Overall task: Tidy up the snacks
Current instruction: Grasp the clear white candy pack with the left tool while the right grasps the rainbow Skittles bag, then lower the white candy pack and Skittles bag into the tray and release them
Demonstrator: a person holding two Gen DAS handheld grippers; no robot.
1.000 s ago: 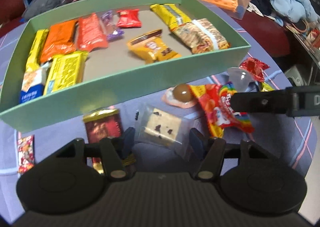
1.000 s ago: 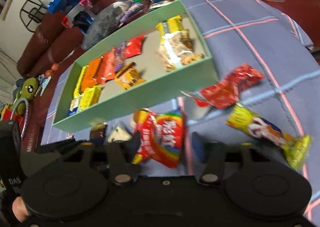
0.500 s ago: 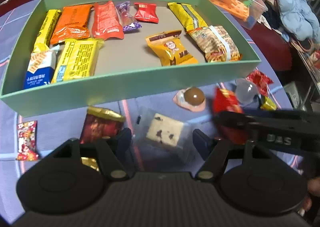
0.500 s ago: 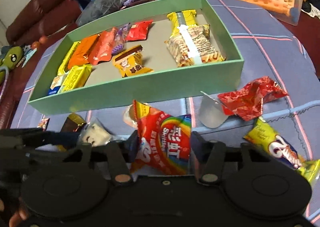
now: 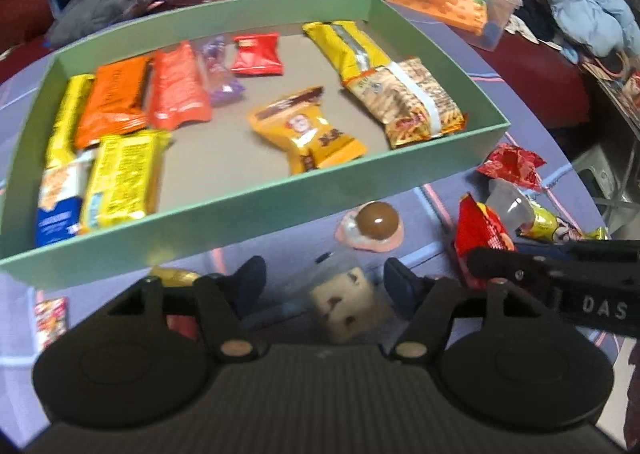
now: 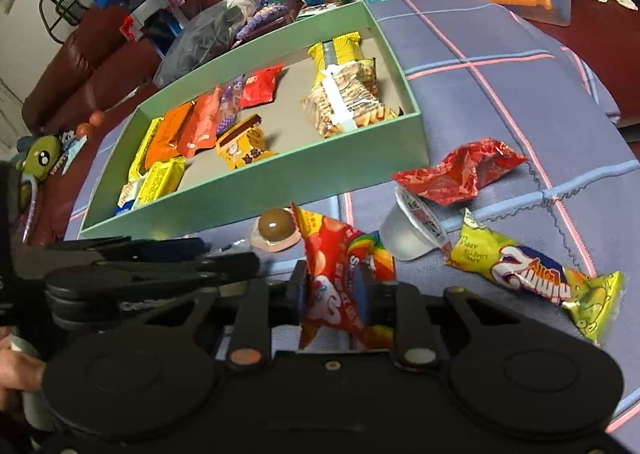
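The right gripper [image 6: 332,288] has just been closing, and now it pinches the rainbow candy bag [image 6: 340,274], low in the middle of the right view. The left gripper [image 5: 324,278] has opened a bit wider; it is spread around the clear cookie pack [image 5: 344,302], not pressing it. The green box [image 5: 260,209] of snacks fills the top of both views.
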